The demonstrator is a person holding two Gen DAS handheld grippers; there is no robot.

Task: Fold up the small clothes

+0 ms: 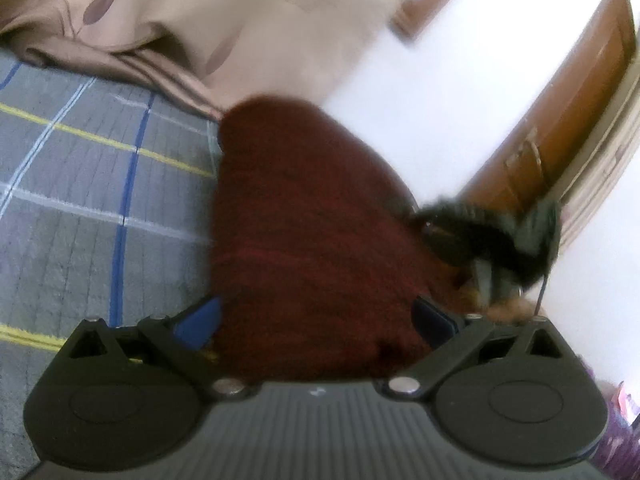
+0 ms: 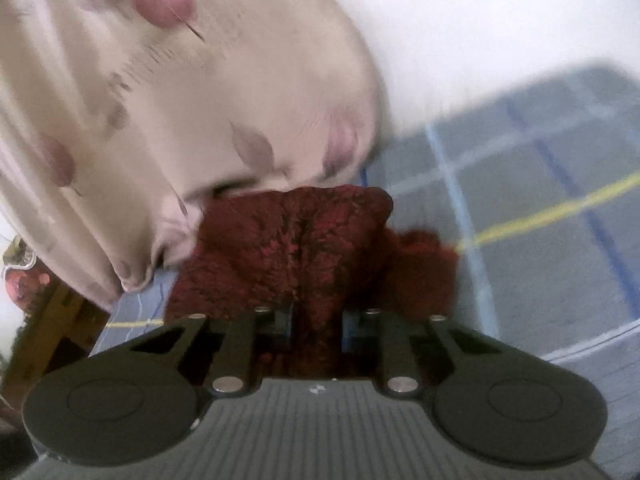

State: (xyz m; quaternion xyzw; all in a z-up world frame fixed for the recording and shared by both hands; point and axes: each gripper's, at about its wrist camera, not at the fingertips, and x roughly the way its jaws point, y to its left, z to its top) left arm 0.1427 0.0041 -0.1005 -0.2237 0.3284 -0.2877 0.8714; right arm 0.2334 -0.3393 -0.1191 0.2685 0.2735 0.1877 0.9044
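A dark red knitted garment (image 1: pixel 304 216) hangs in front of the left gripper (image 1: pixel 316 320), whose blue-padded fingers (image 1: pixel 198 322) stand wide apart, with the cloth draped between them. In the right wrist view the same red garment (image 2: pixel 304 248) is bunched, and the right gripper (image 2: pixel 316 324) is shut on a fold of it, held above the grey plaid bed sheet (image 2: pixel 540 248). The right gripper (image 1: pixel 492 240) also shows as a dark blurred shape at the garment's right edge in the left wrist view. Both views are blurred by motion.
The grey plaid sheet (image 1: pixel 80 184) with blue, white and yellow lines covers the bed. A beige curtain with leaf prints (image 1: pixel 160 20) hangs behind it and also shows in the right wrist view (image 2: pixel 160 100). A wooden door (image 1: pixel 568 112) and white wall stand to the right.
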